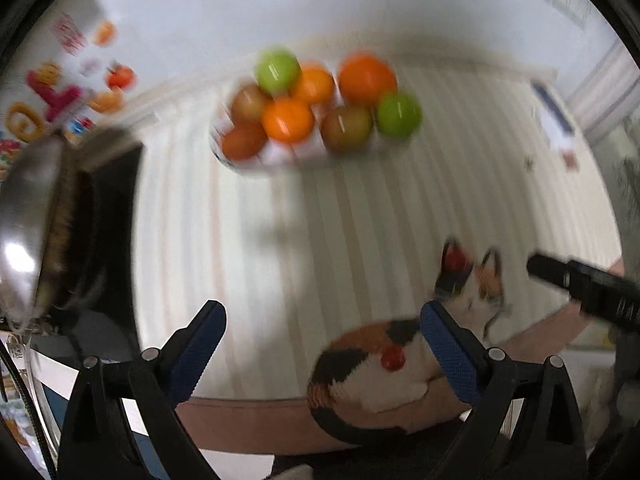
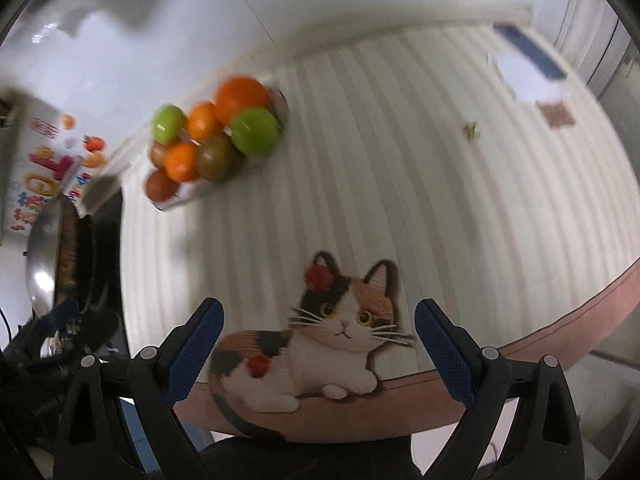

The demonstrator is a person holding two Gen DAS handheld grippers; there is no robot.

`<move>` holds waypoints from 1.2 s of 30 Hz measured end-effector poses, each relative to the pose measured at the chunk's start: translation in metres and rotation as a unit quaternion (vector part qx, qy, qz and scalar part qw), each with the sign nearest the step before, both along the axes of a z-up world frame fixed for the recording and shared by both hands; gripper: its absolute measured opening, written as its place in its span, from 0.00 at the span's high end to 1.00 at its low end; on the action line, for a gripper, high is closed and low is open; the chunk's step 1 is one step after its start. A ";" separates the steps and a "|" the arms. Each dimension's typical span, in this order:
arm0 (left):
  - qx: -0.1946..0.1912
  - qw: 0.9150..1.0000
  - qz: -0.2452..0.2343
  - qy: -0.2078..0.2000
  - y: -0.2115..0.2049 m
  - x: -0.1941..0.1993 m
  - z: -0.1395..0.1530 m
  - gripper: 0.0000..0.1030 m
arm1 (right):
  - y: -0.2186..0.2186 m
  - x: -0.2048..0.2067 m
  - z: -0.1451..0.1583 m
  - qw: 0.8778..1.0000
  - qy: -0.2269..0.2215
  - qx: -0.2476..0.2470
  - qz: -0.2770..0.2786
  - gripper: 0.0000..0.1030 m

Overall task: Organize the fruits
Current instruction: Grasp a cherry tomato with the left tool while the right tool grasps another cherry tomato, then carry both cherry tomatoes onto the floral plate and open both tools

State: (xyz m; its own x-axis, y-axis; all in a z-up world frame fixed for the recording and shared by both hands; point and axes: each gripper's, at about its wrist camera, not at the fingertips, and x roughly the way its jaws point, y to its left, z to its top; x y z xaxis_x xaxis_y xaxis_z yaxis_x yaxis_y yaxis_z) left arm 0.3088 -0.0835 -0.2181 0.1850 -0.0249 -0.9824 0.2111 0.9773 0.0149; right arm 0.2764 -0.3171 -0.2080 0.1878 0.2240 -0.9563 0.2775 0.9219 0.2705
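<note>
Blue-padded fingers of the left gripper (image 1: 322, 344) stand wide apart with nothing between them, hovering over the near edge of the striped surface (image 1: 360, 220). Just ahead and to its right lies the calico cat picture (image 1: 380, 368) printed on the mat, partly hidden behind the right finger. Further to the right, a black part of the right gripper (image 1: 588, 284) pokes into the left wrist view. Well ahead, at the far side of the surface near the wall, sits the fruit pile (image 1: 316, 108): oranges, green apples and reddish-brown fruits heaped in a pale container whose shape is blurred. To the left, a steel wok (image 1: 28, 232) rests on a dark stove area.

In the right wrist view, the right gripper (image 2: 318, 344) is likewise spread open and empty, with the cat picture (image 2: 320, 344) lying on the surface directly between and below its fingers. The fruit pile (image 2: 212, 136) is well apart from it, ahead and to the left, close to the back wall. A green apple (image 2: 255, 130) sits at the pile's near right side, with a large orange (image 2: 242, 96) just behind it. A white and blue box (image 2: 528, 68) lies at the far right of the striped surface (image 2: 400, 180), and the wok (image 2: 44, 256) shows at the left edge. Both views are motion-blurred.
</note>
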 end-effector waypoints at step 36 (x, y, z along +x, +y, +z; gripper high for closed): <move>-0.056 0.992 0.056 0.103 0.000 0.005 -0.088 0.78 | 0.039 0.050 -0.110 0.992 0.057 0.011 0.110 0.56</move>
